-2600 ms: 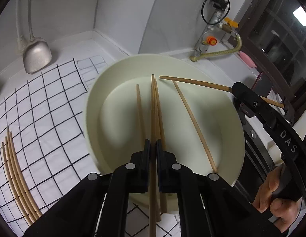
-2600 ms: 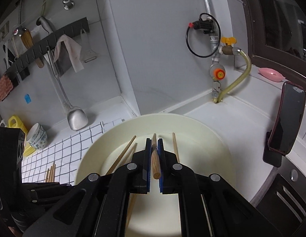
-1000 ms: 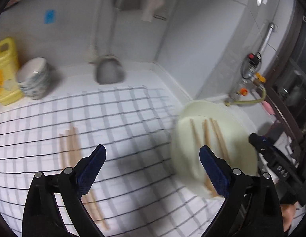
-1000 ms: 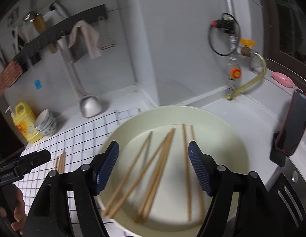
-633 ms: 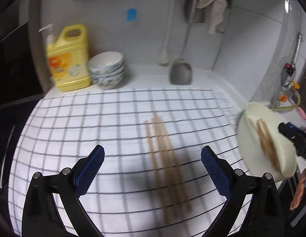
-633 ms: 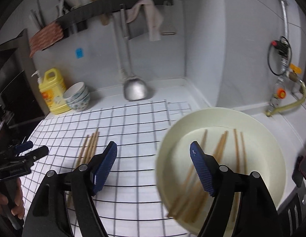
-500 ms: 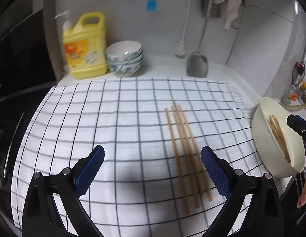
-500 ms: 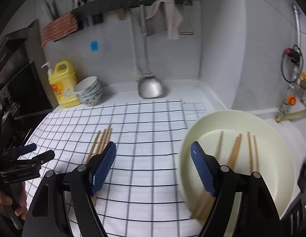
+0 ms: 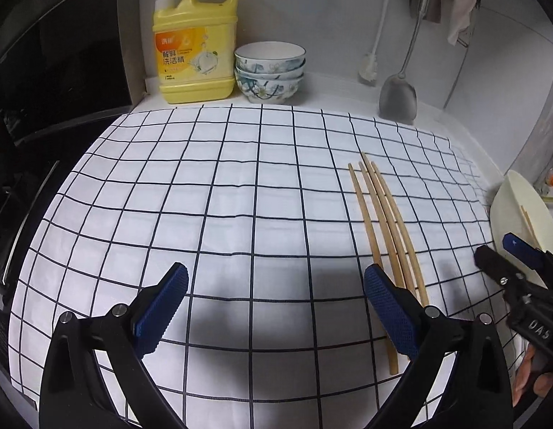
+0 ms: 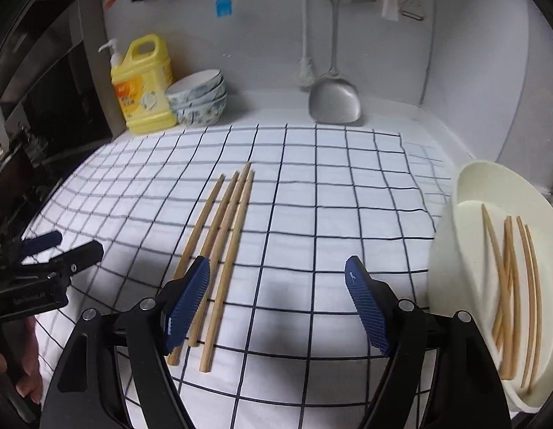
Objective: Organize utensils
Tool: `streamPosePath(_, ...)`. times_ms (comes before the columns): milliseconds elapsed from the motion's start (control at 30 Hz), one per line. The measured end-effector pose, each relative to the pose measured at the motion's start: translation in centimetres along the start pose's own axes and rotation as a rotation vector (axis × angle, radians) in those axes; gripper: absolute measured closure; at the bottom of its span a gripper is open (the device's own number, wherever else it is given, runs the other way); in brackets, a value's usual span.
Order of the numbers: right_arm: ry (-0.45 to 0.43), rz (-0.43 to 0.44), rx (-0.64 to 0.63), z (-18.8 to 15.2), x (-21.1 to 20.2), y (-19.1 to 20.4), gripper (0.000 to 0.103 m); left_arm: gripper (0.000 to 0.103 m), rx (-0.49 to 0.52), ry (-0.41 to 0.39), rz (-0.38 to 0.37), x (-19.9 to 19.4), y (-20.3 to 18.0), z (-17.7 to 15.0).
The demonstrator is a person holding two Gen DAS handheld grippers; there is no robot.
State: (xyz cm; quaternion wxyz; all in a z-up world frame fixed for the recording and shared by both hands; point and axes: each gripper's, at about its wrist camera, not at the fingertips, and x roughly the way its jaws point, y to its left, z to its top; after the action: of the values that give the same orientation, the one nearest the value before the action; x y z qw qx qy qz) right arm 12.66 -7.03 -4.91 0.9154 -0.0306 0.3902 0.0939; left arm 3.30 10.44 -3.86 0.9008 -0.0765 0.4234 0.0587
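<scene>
Several wooden chopsticks [image 9: 383, 221] lie side by side on the checked cloth [image 9: 205, 193]; in the right wrist view the same chopsticks [image 10: 222, 232] lie left of centre. More chopsticks [image 10: 512, 286] rest in the cream bowl [image 10: 490, 186] at the right, whose rim shows in the left wrist view as the cream bowl [image 9: 516, 207]. My left gripper [image 9: 276, 296] hangs open over bare cloth, its right finger beside the near ends of the row. My right gripper [image 10: 276, 279] is open and empty, its left finger over the row's near ends.
A yellow detergent bottle [image 9: 196, 43] and stacked patterned bowls [image 9: 269, 71] stand at the back wall. A metal spatula [image 9: 398, 96] and a brush [image 9: 369, 71] hang there. A dark stove [image 9: 44, 89] borders the cloth on the left. A hand [image 10: 26, 375] holds the left gripper [image 10: 67, 246].
Both grippers were shut on chopsticks in the bowl; now both are open and empty. Both views have swung left from the bowl and dropped toward the cloth and the chopstick row.
</scene>
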Motion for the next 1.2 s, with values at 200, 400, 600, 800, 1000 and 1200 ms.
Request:
streamPosePath(200,0.012,-0.01,-0.038,-0.9,1.3,0.4,0.029,0.006,-0.007,0.012,-0.001,0.9,0.3,-0.8)
streamPosePath(400,0.035,-0.045,-0.115,-1.7,2.4,1.8,0.029,0.006,-0.008,0.028,0.002,1.8,0.5,-1.0)
streamPosePath(600,0.055,-0.087,-0.184,-2.2,3.5,3.2,0.029,0.006,-0.012,0.028,-0.003,2.1,0.6,-1.1)
streamPosePath(800,0.075,-0.103,-0.219,-2.7,4.2,3.6,0.029,0.006,-0.002,0.041,-0.001,2.6,0.3,-1.3)
streamPosePath(1000,0.078,-0.115,-0.223,-2.9,4.6,3.1,0.029,0.006,0.029,0.04,0.01,2.6,-0.4,-1.4)
streamPosePath(1200,0.079,-0.118,-0.173,-2.7,4.8,1.3,0.029,0.006,0.062,0.036,0.03,2.9,-1.7,-1.6)
